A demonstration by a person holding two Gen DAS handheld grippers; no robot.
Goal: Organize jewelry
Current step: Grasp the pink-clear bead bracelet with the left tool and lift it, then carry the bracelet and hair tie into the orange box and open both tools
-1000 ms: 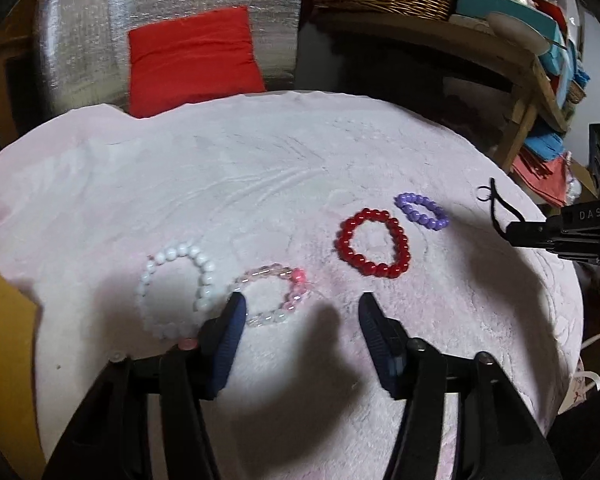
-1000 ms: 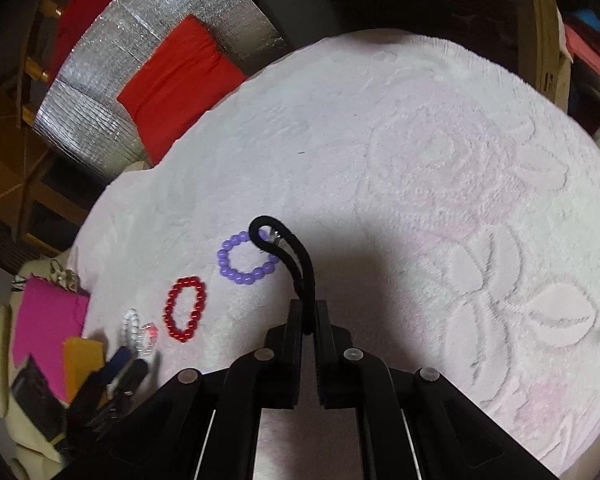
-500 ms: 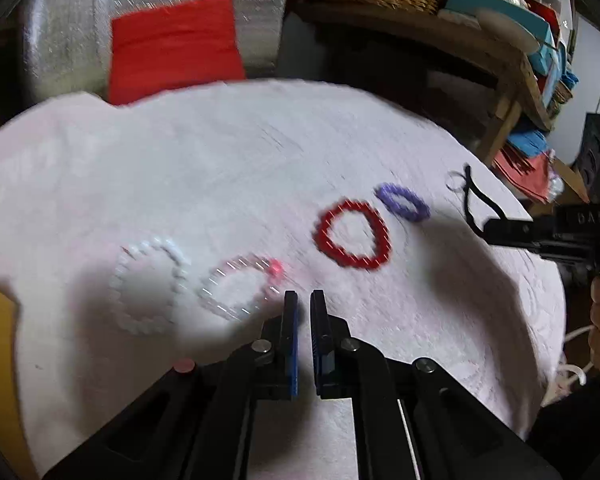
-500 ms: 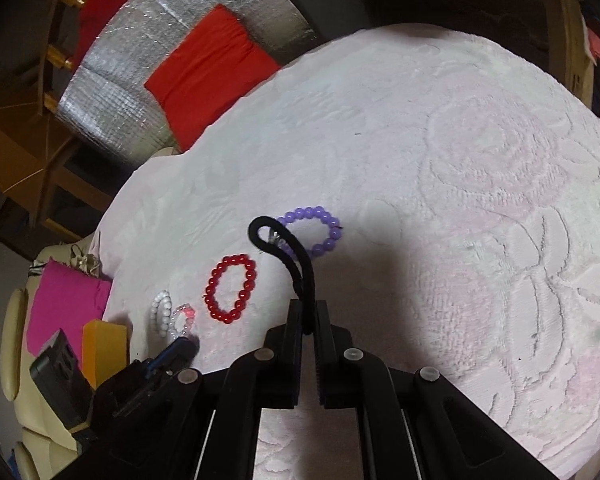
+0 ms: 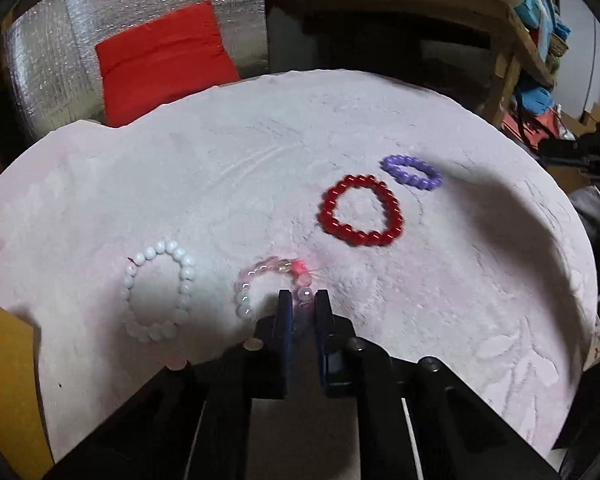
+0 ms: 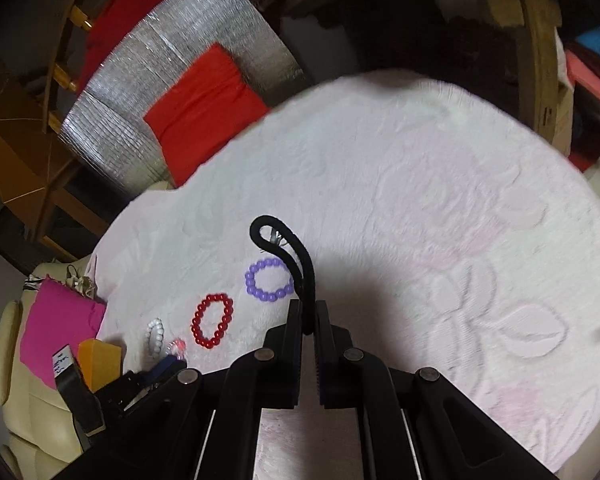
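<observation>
Bracelets lie in a row on the pink cloth: white, clear-pink, red, purple, left to right in left wrist view. Left gripper has fingers nearly together, pinching the clear-pink bracelet's near-right beads. Right gripper is clamped on a black cord, which loops up above the cloth w/ a small silver bit at the bend; purple bracelet sits just left of it, red further left. Beyond cloth: red cushion against silver foil. Left edge of right wrist view: magenta fabric, orange block, a white label w/ handwriting, too small to read.
</observation>
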